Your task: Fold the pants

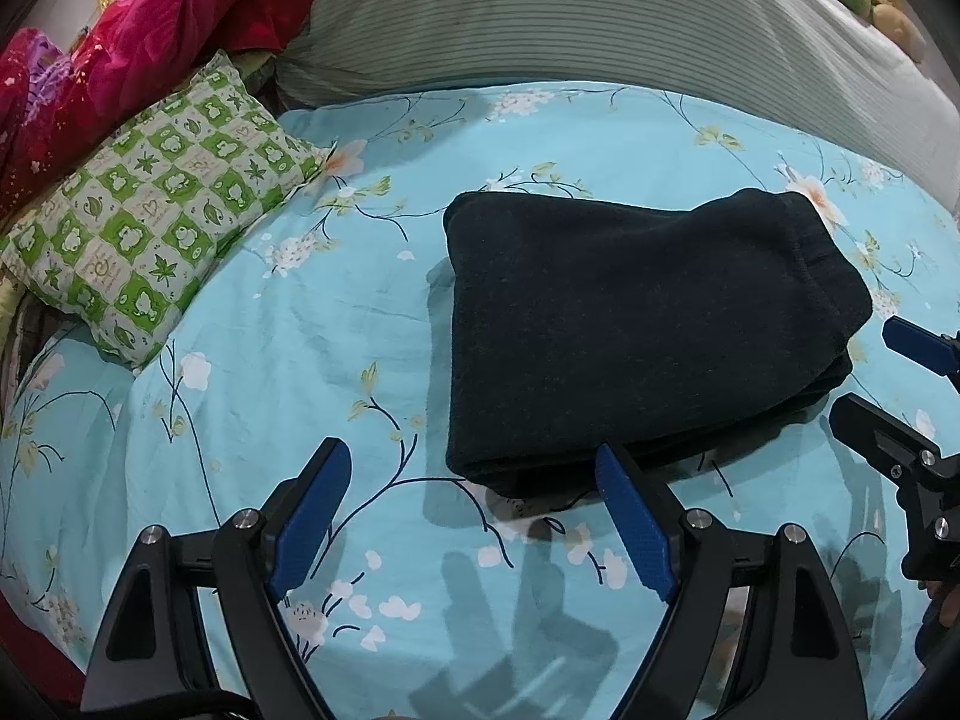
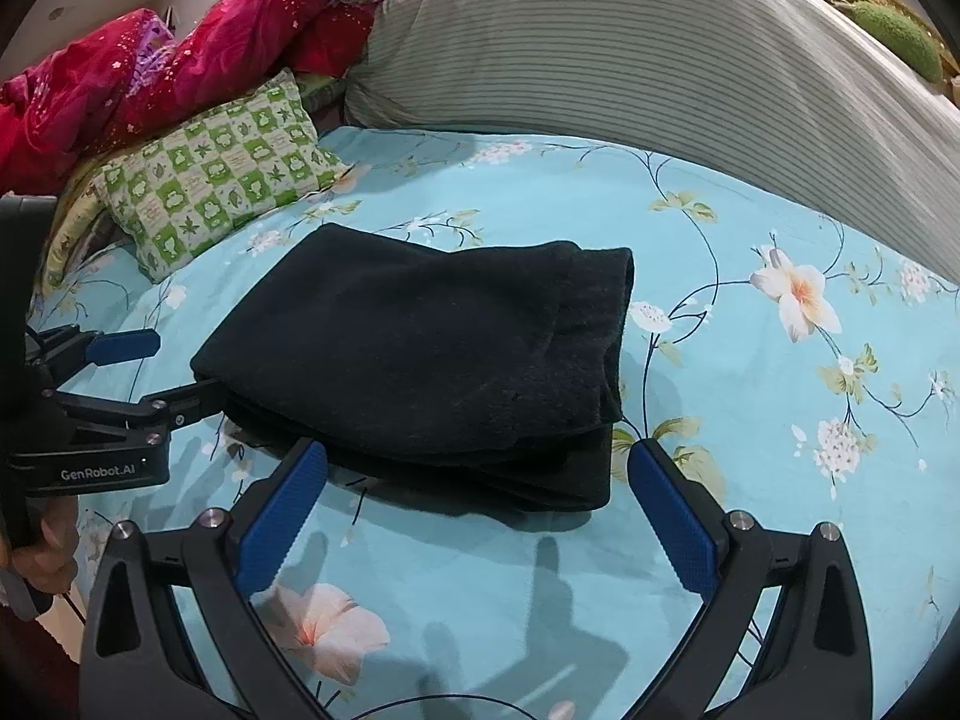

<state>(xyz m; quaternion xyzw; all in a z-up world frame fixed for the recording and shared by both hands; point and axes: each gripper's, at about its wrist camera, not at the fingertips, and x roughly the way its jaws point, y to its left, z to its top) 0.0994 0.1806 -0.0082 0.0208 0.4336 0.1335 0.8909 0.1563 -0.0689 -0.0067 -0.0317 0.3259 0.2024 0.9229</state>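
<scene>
Pants lie folded into a thick dark packet on the bed sheet, about in the middle of the bed, with the near edge of the bed toward the person. The packet has several layers, and the waistband end shows at its right side, so I judge the folding is nearly or fully finished.

The left gripper hovers low over the sheet at the near left corner of the packet. Its fingers stand wide apart and hold nothing; the right finger is just at the packet's near edge, and I cannot tell if it touches the cloth. The right gripper is also spread wide and empty, placed before the near right part of the packet, its two fingers on either side of the lower folded layers. This placing makes sense if the person wants to check or press the edges, or has let the cloth go.

The green checked pillow lies near the far left corner of the bed, apart from the pants. The striped bolster runs along the far edge, and the red blanket is heaped behind the pillow. So the middle is left free for the folding work.
</scene>
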